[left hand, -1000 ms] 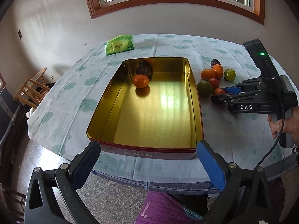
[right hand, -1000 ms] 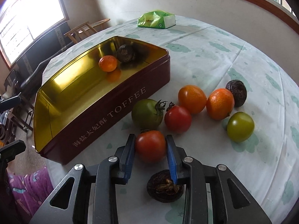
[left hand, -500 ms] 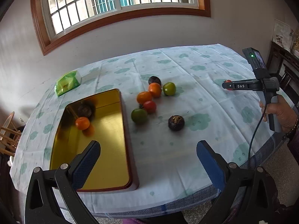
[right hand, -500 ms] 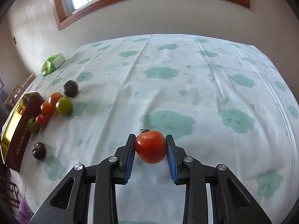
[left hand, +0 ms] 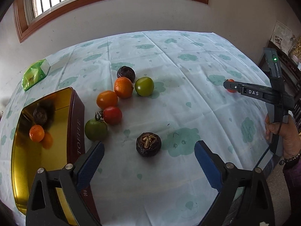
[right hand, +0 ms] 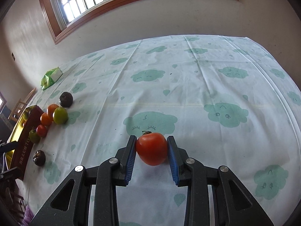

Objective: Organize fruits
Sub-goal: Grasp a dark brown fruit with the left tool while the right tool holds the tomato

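Note:
My right gripper (right hand: 151, 150) is shut on a red tomato (right hand: 152, 148), low over the tablecloth on the right side of the table; it also shows in the left wrist view (left hand: 230, 87). My left gripper (left hand: 149, 163) is open and empty, just in front of a dark mangosteen (left hand: 148, 144). A green tomato (left hand: 96, 129), a red tomato (left hand: 112, 114), two oranges (left hand: 107, 99), a green fruit (left hand: 144, 86) and another mangosteen (left hand: 126, 73) lie beside the gold tin (left hand: 22, 173). The tin holds an orange (left hand: 36, 133) and a mangosteen (left hand: 40, 115).
A green tissue pack (left hand: 34, 76) lies at the far left of the table. The round table carries a cloud-print cloth (right hand: 188, 79). A wall with a window stands behind the table. Wooden chairs (right hand: 20, 103) stand beyond its left edge.
My right gripper has carried the red tomato away from the fruit group to the right side of the table. My left gripper has swung right, from over the tin to the dark mangosteen.

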